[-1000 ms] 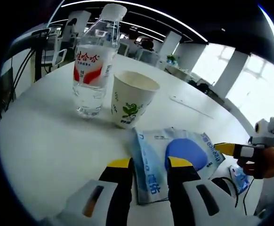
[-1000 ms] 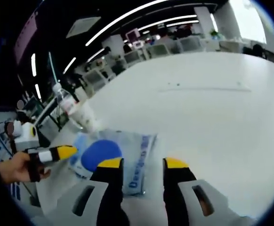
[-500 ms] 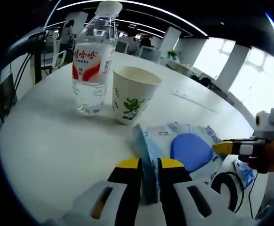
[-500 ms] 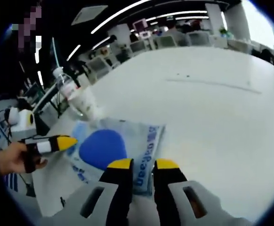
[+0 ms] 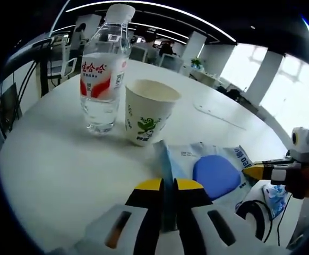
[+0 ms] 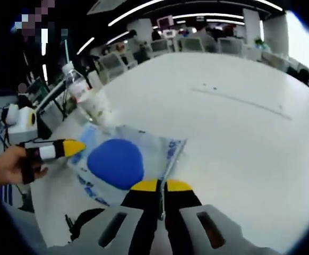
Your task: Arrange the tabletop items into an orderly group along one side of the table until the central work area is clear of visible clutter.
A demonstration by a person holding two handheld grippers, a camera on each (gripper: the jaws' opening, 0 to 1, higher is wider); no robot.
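Starting at the left of the left gripper view, we see a clear water bottle point(image 5: 102, 69) with a red and white label and a white cap, standing upright on the white table point(image 5: 53, 154). Just beside it, to its right, stands a white paper cup point(image 5: 147, 111) printed with a green leaf design, its mouth open upward. Nearer to us lies a pale blue plastic packet point(image 5: 210, 170) with blue lettering and a rounded dark blue object inside. Our left gripper point(image 5: 163, 185) has its yellow-tipped jaws pressed together on the near edge of that packet, pinching the film between them. At the far right, our right gripper point(image 5: 256, 171) reaches in with a yellow tip touching the packet's other side, held by a hand point(image 5: 306, 180).

In the right gripper view, a hand point(image 6: 6, 164) at the left holds the left gripper point(image 6: 69, 147), whose yellow tip meets the packet's point(image 6: 123, 164) edge. Behind it stand the bottle point(image 6: 75, 85) and the cup point(image 6: 97, 106), close together near the table's point(image 6: 239, 133) rim. At bottom centre, the right gripper's point(image 6: 161, 185) jaws are closed tight on the packet's near edge, gripping the film. To the right the tabletop stretches bare and white.
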